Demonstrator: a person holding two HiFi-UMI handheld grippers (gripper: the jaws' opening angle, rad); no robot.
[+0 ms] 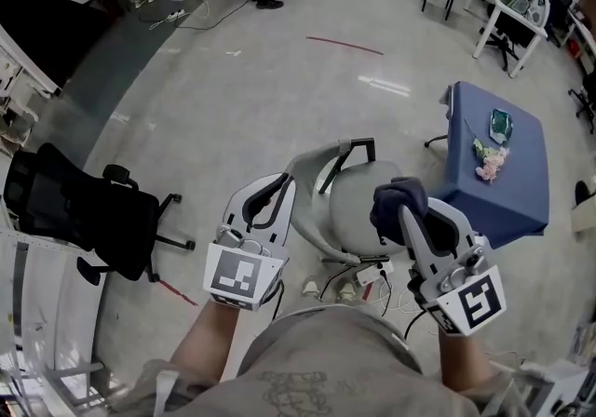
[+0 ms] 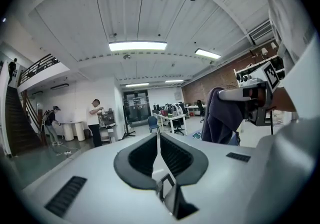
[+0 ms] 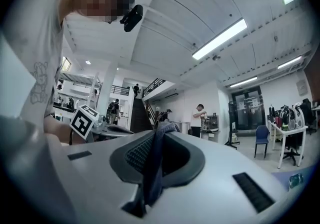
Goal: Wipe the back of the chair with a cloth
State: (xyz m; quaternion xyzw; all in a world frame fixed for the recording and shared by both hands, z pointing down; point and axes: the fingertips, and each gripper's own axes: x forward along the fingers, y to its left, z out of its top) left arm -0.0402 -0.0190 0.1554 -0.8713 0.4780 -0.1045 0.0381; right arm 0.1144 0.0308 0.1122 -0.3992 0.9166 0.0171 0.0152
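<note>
Much of the grey chair [image 1: 358,204] is hidden. Both grippers cover its near edges, the person's torso cuts off its near side, and its base is out of sight under the seat. Which curved part is the back is hard to tell from above. The cloth [image 1: 395,205] covers the inner pads of the right gripper [image 3: 156,143], so only the ribbed outer rubber shows there.

The chair has a smooth, rounded pale shell with a thin dark arm loop on its far side. The cloth is dark blue, soft and bunched. It is pinched between the right gripper's closed jaws and stands up past their tips, above the right part of the seat. The left gripper [image 2: 158,143] has its black ribbed jaws pressed together with nothing between them, and it sits over the chair's left edge.

A table draped in blue [image 1: 521,192] stands just beside the chair on the right, its corner close to the right gripper. A black mesh office chair [image 1: 88,215] stands well apart on the left. Loose cables [image 1: 358,283] lie on the floor under the chair's near side. Beyond the chair the glossy grey floor [image 1: 261,99] runs wide and open.
</note>
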